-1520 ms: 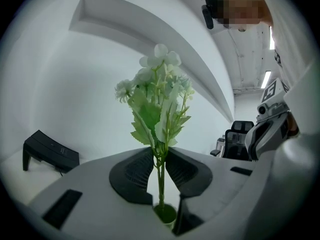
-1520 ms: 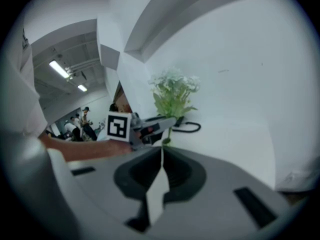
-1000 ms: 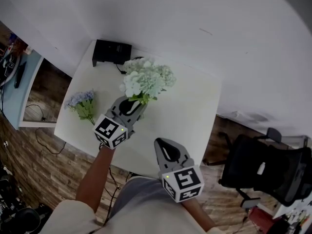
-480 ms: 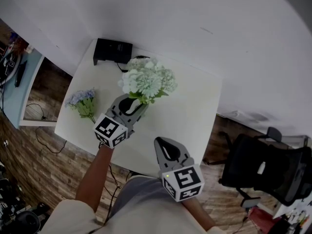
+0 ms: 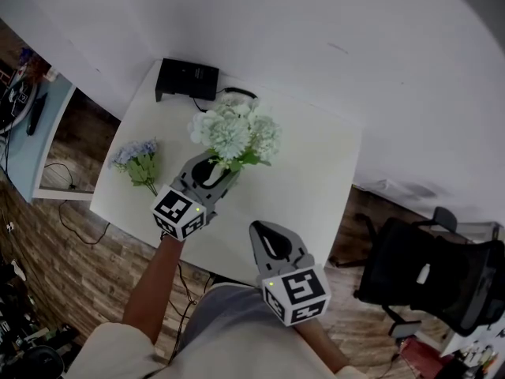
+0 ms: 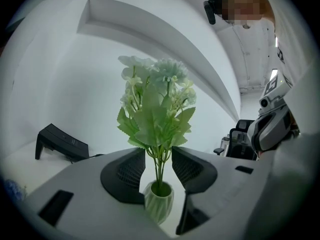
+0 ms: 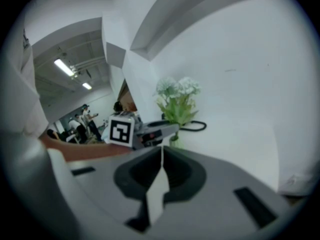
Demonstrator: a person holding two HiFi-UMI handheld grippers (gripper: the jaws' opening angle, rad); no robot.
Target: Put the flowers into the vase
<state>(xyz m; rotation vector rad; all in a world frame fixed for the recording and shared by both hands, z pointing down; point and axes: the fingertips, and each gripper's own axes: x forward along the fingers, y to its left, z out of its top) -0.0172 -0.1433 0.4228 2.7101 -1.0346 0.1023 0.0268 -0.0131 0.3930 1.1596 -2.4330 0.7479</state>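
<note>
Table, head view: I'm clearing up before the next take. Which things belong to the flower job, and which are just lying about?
Job: white flowers, already in the vase; blue flowers, lying on the table.
Lying about: black box; cable; chair on the floor.

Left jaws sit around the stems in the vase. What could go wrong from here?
1. The left hand-held gripper has just been opening its jaws, which stand apart with the stems between them. Drawing back could catch the leaves and tip the small vase.
2. The white bunch is tall and wide over that vase, so it may topple easily.
3. The blue bunch lies on the table; the vase looks narrow for it.
</note>
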